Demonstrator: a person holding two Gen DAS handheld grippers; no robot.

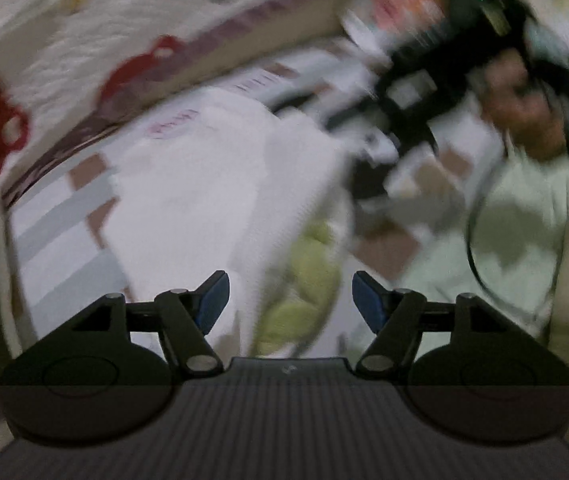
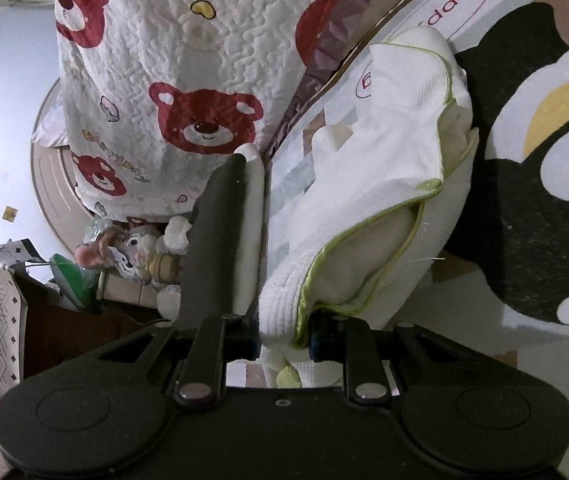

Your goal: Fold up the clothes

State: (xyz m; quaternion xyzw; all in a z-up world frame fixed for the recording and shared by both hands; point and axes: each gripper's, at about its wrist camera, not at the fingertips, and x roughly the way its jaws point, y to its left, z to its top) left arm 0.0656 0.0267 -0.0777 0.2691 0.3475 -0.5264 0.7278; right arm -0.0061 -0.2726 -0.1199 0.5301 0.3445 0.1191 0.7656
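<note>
A white garment with green piping (image 2: 384, 168) lies bunched on the patterned bed sheet (image 2: 296, 172). My right gripper (image 2: 284, 340) is shut on the garment's near edge, the cloth pinched between its blue pads. In the blurred left wrist view the same white garment (image 1: 204, 184) lies ahead, with a green-yellow patch (image 1: 308, 276) of it near the fingers. My left gripper (image 1: 290, 300) is open and empty above it. The right gripper (image 1: 456, 76) and the person's hand show as a dark blur at upper right.
A quilt with red bears (image 2: 188, 80) hangs beside the bed. A black, white and yellow garment (image 2: 536, 184) lies on the right. Soft toys (image 2: 132, 248) and a cardboard box (image 2: 68, 320) sit on the floor at left.
</note>
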